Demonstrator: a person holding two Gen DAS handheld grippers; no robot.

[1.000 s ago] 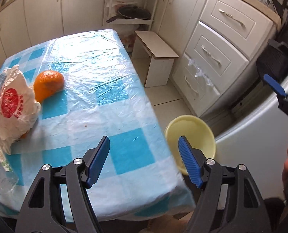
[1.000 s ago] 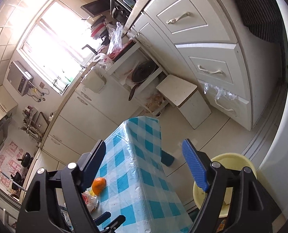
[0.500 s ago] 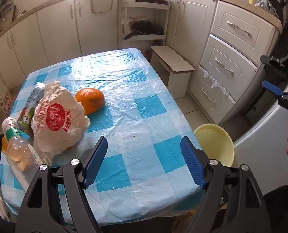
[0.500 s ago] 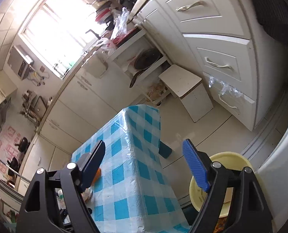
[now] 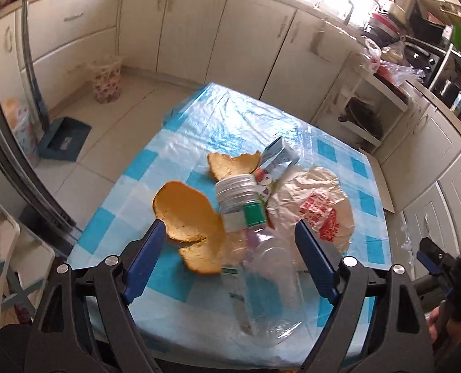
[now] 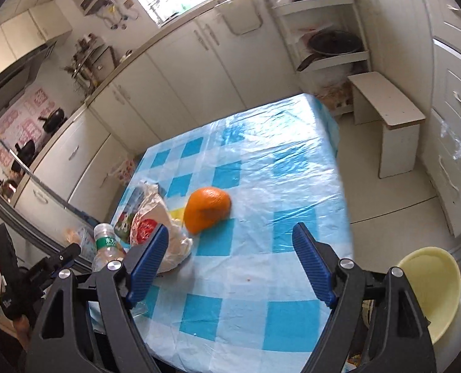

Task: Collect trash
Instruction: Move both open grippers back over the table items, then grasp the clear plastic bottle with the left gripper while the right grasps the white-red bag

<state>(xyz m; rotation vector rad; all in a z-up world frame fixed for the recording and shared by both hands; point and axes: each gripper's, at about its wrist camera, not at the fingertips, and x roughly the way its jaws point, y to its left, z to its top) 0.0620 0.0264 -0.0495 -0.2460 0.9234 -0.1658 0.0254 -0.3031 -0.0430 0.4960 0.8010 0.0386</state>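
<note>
Two grippers hang over a table covered in a blue-and-white checked plastic cloth (image 5: 236,130), both released and grasping nothing. The left gripper (image 5: 230,261) has its jaws still spreading apart; between its blue pads (image 5: 143,258), lower than the tips, the trash is bunched together. Just ahead of its left finger lies a large piece of orange peel (image 5: 188,214), inner side up, with a second, smaller peel (image 5: 230,166) farther ahead. Right of the big peel, a clear plastic bottle (image 5: 261,258) with a white cap and green label lies between the fingers, cap pointing away from the tool. Past the cap sits a small drink carton (image 5: 278,158). Beyond the right finger lies a crumpled white plastic bag (image 5: 320,205) with red print.

The right gripper (image 6: 230,261) stands wide. Left of its left finger are the bottle (image 6: 106,248), the carton (image 6: 128,214) and the bag (image 6: 156,227). Ahead, between the fingers, rests a domed orange peel (image 6: 207,209). Right of the right finger, off the table and lower down, sits a pale yellow bowl (image 6: 429,286).
</note>
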